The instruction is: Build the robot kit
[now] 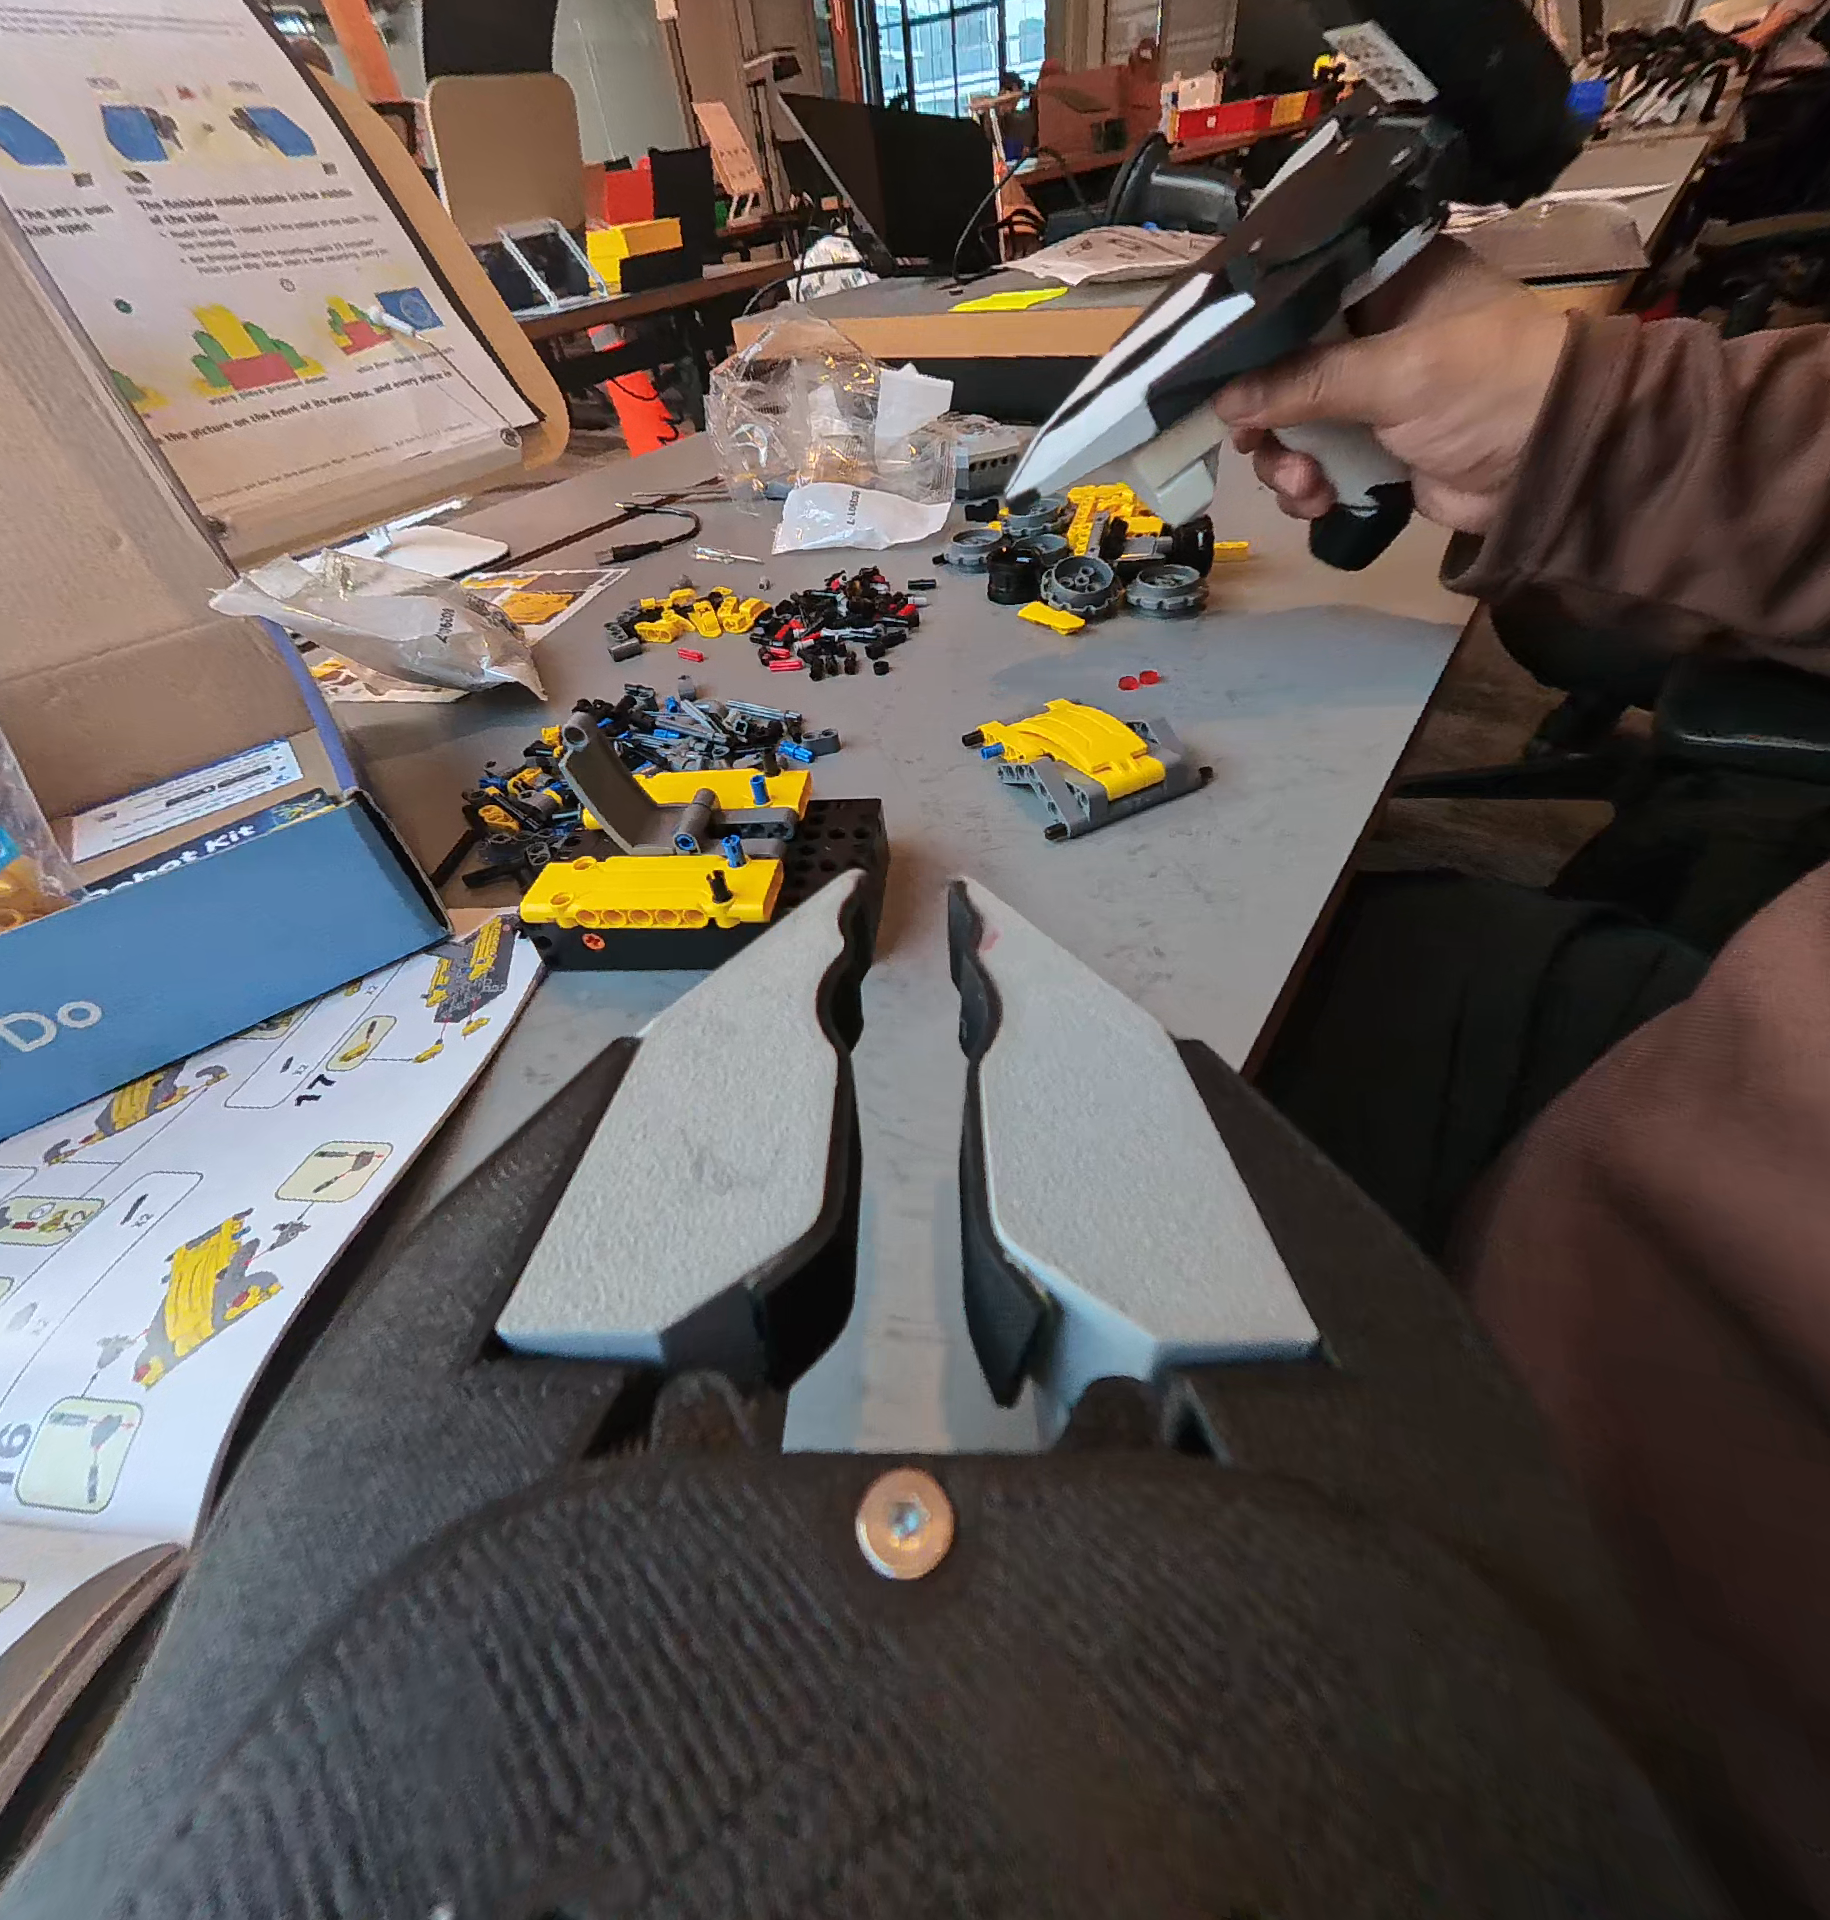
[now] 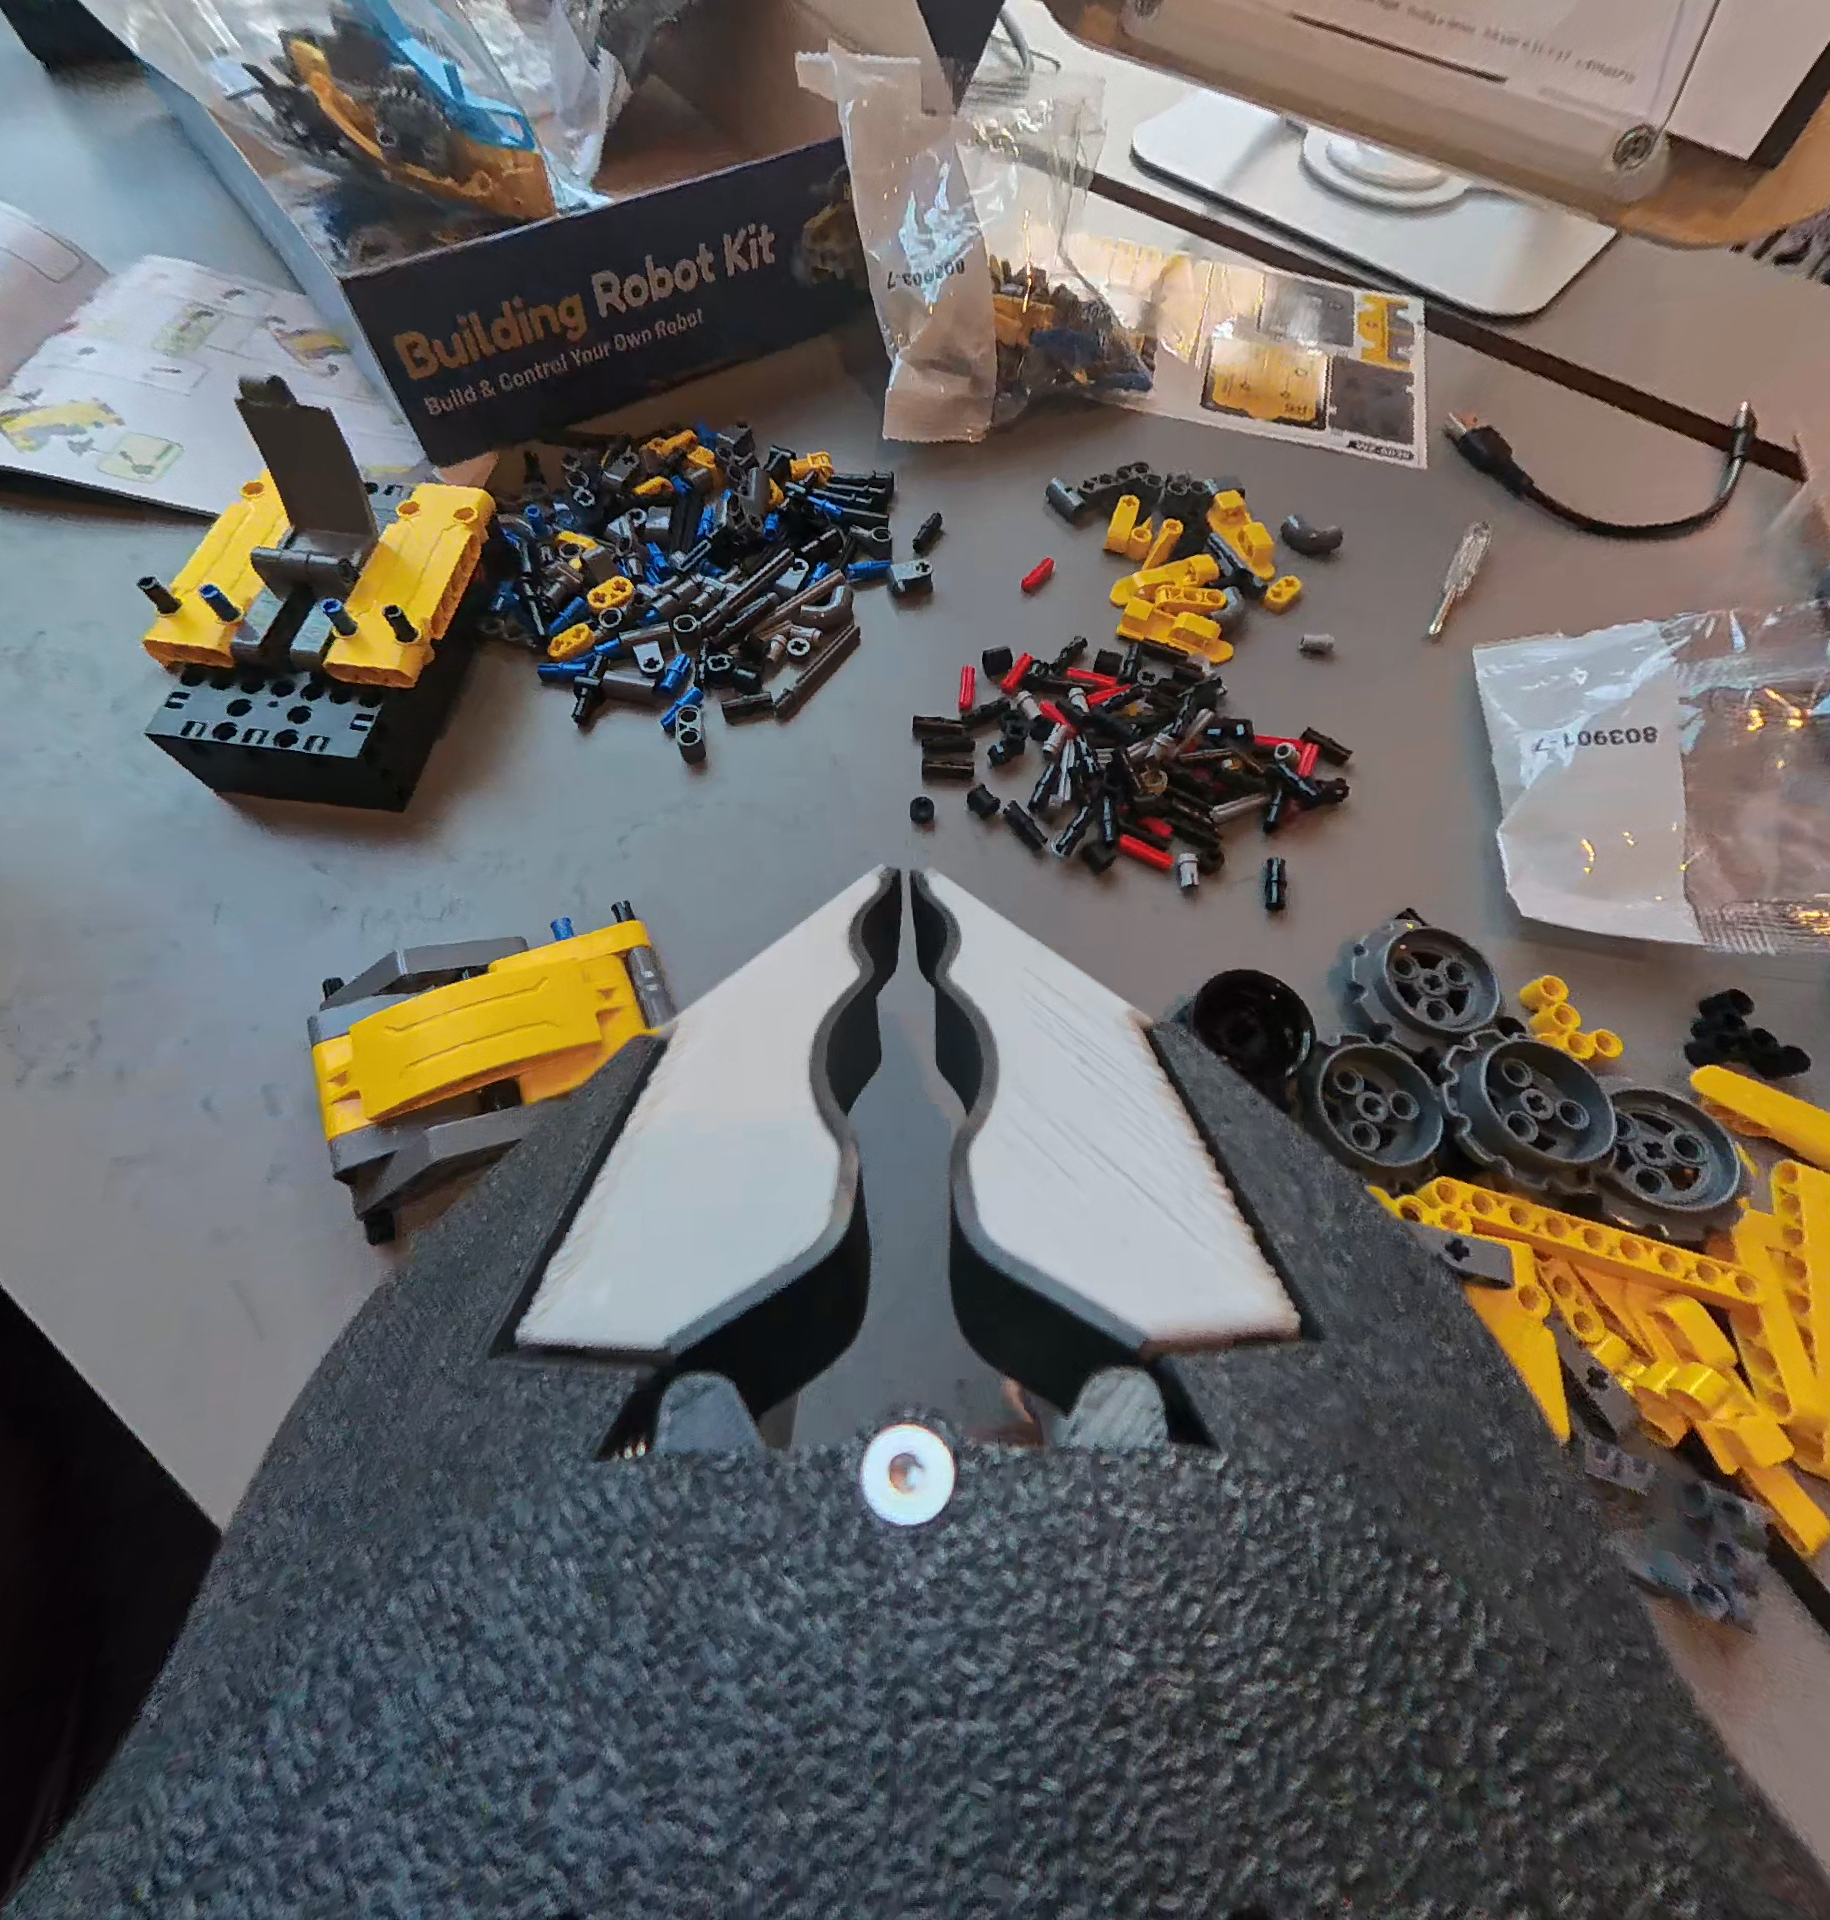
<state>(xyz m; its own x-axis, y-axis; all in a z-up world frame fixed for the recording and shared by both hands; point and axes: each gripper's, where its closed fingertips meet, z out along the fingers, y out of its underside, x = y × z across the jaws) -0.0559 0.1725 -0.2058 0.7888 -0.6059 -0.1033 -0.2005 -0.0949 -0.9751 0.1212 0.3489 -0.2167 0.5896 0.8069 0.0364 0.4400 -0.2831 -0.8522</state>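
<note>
My left gripper (image 1: 906, 896) is slightly open and empty, low over the grey table, its tips just right of a black base block with yellow panels and a grey lever (image 1: 682, 883). That block also shows in the right wrist view (image 2: 308, 623). My right gripper (image 2: 903, 878) is shut and empty. In the left wrist view a hand (image 1: 1410, 416) holds it (image 1: 1025, 499) over a heap of grey wheels (image 1: 1087, 582). In its own view the wheels (image 2: 1513, 1101) and yellow beams (image 2: 1669, 1299) lie to its right. A yellow and grey curved sub-assembly (image 2: 475, 1049) lies to its left.
Piles of small pins and connectors lie mid-table: blue and black (image 2: 682, 592), black and red (image 2: 1119, 758), yellow (image 2: 1191, 582). A blue kit box (image 2: 578, 312), an open instruction booklet (image 1: 163, 1247), plastic bags (image 2: 1669, 769), a small screwdriver (image 2: 1456, 577) and a cable (image 2: 1576, 488) surround them. The table edge (image 1: 1358, 862) runs on the right. The left gripper's tips are roughly 25 cm from the right gripper's.
</note>
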